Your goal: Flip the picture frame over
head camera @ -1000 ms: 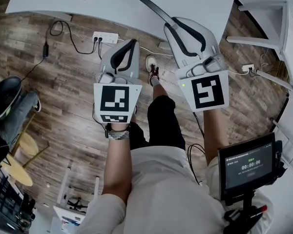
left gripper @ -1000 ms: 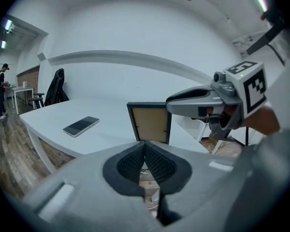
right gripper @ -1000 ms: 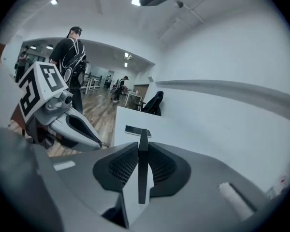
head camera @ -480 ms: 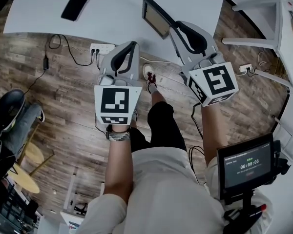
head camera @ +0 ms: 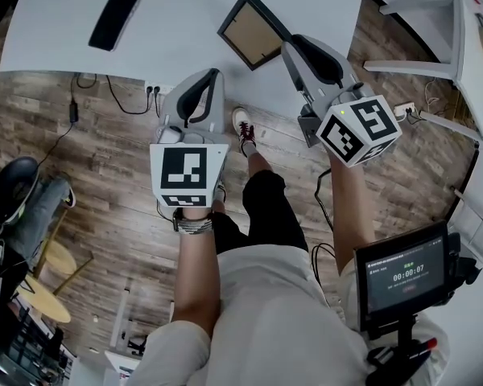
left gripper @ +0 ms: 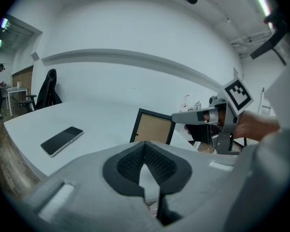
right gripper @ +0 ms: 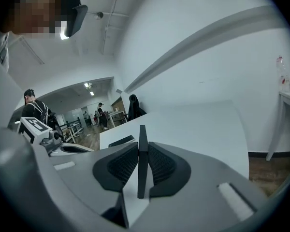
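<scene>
The picture frame [head camera: 252, 30] has a black border, and its brown backing faces up over the white table [head camera: 185, 14]. My right gripper [head camera: 288, 45] is shut on the frame's near right edge. The right gripper view shows the frame [right gripper: 142, 158] edge-on, pressed between the two dark pads. In the left gripper view the frame [left gripper: 152, 128] hangs tilted above the table, with the right gripper [left gripper: 183, 117] gripping it from the right. My left gripper [head camera: 220, 72] hovers near the table's front edge, left of the frame, shut and holding nothing; its tips [left gripper: 145, 145] meet.
A black phone [head camera: 117, 16] lies on the table at the left. A second white table [head camera: 467, 39] stands at the right. Cables and a power strip [head camera: 157, 89] lie on the wood floor under the table edge. A small screen [head camera: 402, 276] hangs at the person's right hip.
The right gripper has rolled, turning the frame from edge-on to brown backing up. Both grippers have come forward over the table's edge; the left one stays shut.
</scene>
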The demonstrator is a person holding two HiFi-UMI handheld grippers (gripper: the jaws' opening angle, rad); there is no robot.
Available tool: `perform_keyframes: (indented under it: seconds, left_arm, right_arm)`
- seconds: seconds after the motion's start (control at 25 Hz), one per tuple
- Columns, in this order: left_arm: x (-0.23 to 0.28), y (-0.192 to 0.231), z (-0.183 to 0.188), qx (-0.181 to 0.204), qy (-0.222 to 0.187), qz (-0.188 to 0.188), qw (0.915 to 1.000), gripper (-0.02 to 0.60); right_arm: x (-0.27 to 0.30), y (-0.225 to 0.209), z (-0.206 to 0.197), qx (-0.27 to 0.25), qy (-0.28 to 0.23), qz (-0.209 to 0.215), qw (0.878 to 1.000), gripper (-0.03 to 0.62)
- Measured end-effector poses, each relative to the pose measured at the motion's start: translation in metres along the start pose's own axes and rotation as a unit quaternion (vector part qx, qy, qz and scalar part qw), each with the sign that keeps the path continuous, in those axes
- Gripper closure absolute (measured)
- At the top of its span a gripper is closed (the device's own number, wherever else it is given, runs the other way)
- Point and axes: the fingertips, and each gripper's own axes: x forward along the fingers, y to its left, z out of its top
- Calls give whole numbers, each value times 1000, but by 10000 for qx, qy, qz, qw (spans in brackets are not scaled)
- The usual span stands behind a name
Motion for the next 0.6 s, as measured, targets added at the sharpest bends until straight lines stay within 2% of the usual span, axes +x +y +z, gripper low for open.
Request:
perform_keyframes:
  seconds: [0.32, 0.6]
  left_arm:
    - [28, -12, -13, -82, 95, -76, 9999, 578]
    - [42, -10, -34, -139, 191, -128, 9996, 578]
  right_arm:
    - [9, -46, -15, 473, 21, 90, 9988, 517]
    - [18, -63, -49, 359, 363, -54, 9987, 499]
